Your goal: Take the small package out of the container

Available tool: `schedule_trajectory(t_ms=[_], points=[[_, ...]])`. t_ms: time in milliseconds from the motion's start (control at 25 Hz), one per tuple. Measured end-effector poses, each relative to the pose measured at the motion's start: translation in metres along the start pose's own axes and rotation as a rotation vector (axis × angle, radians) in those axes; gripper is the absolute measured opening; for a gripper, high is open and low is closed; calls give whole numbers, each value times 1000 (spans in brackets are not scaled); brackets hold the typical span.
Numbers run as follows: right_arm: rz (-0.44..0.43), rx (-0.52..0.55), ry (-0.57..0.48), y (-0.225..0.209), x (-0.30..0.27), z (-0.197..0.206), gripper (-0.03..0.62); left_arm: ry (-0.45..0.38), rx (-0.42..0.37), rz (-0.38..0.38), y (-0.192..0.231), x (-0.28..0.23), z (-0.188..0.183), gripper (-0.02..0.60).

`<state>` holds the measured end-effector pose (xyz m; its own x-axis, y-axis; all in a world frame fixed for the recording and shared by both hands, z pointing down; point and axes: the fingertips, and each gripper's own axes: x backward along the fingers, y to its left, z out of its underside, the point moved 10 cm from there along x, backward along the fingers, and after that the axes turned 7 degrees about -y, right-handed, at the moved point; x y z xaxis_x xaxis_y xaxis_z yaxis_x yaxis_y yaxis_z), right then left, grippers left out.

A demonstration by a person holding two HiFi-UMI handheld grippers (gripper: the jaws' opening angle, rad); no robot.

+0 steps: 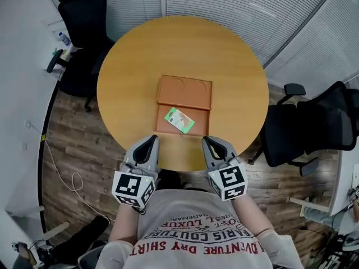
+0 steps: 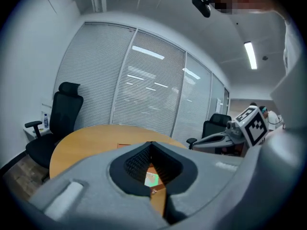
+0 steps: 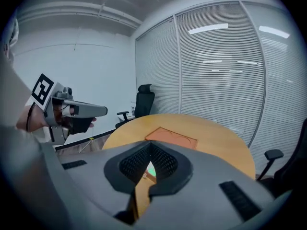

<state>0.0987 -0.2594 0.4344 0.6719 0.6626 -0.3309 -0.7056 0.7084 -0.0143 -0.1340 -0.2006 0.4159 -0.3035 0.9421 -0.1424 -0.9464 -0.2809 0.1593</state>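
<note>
An orange flat container (image 1: 162, 125) lies open in the middle of the round wooden table (image 1: 134, 55), its lid (image 1: 185, 92) folded back to the far side. The small green-and-white package (image 1: 179, 120) rests inside the near half. Both grippers hover at the table's near edge, short of the container. My left gripper (image 1: 148, 143) is shut and empty, and my right gripper (image 1: 208, 143) is shut and empty too. In the left gripper view the package (image 2: 152, 179) peeks through the gap below the jaws (image 2: 151, 145). The right gripper view shows the lid (image 3: 171, 137) beyond its jaws (image 3: 151, 145).
A black office chair (image 1: 84, 32) stands at the far left of the table, and two more (image 1: 314, 128) stand to the right. White blinds (image 1: 252, 10) run behind the table. A cable (image 1: 61, 167) trails on the wooden floor at the left.
</note>
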Motion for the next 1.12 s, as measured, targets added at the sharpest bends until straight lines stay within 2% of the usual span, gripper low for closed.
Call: schedule_trajectory(t_ms=[160, 360, 600, 760, 960, 1120], points=[[-12, 17, 64, 1, -47, 2, 7, 19, -15, 32, 39, -26, -2, 9], [-24, 44, 162, 4, -102, 12, 8, 68, 5, 66, 82, -47, 7, 9], [-55, 30, 284, -3, -144, 31, 9, 109, 30, 87, 108, -63, 17, 9], [-109, 44, 366, -11, -166, 47, 77, 107, 55, 64, 117, -68, 23, 9], [-184, 115, 493, -19, -195, 75, 241, 113, 45, 50, 119, -76, 32, 9], [-241, 215, 536, -21, -216, 82, 283, 116, 56, 35, 120, -77, 33, 9]])
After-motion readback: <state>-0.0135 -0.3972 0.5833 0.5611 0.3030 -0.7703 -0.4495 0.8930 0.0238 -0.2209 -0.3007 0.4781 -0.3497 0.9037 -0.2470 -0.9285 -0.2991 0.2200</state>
